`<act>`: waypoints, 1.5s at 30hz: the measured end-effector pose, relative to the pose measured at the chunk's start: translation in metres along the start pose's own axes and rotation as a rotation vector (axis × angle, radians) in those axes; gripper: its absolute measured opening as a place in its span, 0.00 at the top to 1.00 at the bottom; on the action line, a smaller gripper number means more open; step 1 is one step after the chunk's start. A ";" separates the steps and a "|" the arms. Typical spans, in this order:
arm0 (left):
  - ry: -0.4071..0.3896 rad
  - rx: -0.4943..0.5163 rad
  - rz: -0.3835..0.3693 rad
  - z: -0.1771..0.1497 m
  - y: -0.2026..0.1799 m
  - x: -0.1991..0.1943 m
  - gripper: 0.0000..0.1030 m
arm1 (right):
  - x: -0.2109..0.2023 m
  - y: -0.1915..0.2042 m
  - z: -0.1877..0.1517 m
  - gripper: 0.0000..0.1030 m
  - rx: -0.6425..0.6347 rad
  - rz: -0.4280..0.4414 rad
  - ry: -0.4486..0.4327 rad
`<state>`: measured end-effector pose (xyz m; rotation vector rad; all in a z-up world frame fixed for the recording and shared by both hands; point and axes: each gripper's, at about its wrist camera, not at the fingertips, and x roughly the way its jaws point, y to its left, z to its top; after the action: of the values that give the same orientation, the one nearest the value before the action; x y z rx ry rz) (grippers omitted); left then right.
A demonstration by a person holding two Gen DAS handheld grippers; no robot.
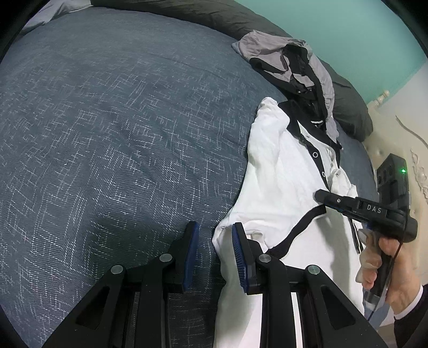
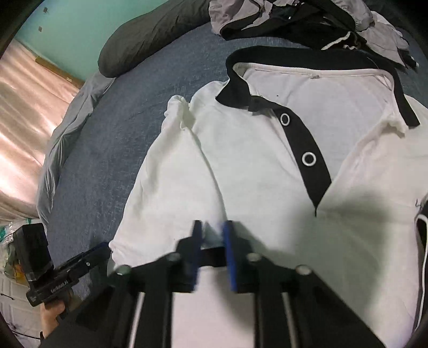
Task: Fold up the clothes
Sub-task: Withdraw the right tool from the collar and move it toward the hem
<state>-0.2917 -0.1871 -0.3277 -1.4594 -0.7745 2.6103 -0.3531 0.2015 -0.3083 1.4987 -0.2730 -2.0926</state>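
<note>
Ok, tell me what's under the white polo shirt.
The white polo shirt lies spread on the blue bedspread, which shows around its left side. Behind its collar sits a grey-and-black clothes pile. Whatever else may lie beneath the shirt is covered.

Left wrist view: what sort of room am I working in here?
Most likely a bedroom. The clothes lie on a bed with a blue woven cover, a dark pillow lies along its far edge, and a carved cream headboard stands beside it.

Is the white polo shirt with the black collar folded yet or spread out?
Mostly spread: white polo shirt lies front-up on the bed, one side edge turned in.
</note>
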 end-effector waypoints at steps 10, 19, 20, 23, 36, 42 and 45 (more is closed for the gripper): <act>0.004 0.004 0.001 -0.001 -0.001 0.001 0.72 | -0.025 -0.005 -0.014 0.95 0.113 0.036 -0.024; -0.010 -0.003 -0.026 0.001 0.002 -0.003 0.61 | -0.010 -0.016 -0.018 0.95 0.132 0.009 -0.025; -0.012 -0.005 -0.032 0.002 0.002 -0.003 0.59 | -0.008 -0.017 -0.019 0.95 0.130 0.013 -0.025; -0.020 -0.006 -0.052 0.002 0.001 -0.004 0.56 | -0.006 -0.019 -0.021 0.95 0.117 0.031 -0.023; -0.015 0.012 -0.098 -0.002 -0.001 0.009 0.87 | 0.000 -0.022 -0.022 0.93 0.109 0.027 -0.024; -0.022 0.045 -0.074 -0.002 -0.001 0.005 0.90 | 0.000 -0.023 -0.022 0.93 0.116 0.033 -0.027; -0.035 0.056 -0.056 -0.001 -0.002 0.000 0.90 | 0.001 -0.023 -0.022 0.93 0.120 0.038 -0.031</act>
<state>-0.2915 -0.1850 -0.3268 -1.3610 -0.7290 2.6009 -0.3404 0.2234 -0.3275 1.5184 -0.4426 -2.1029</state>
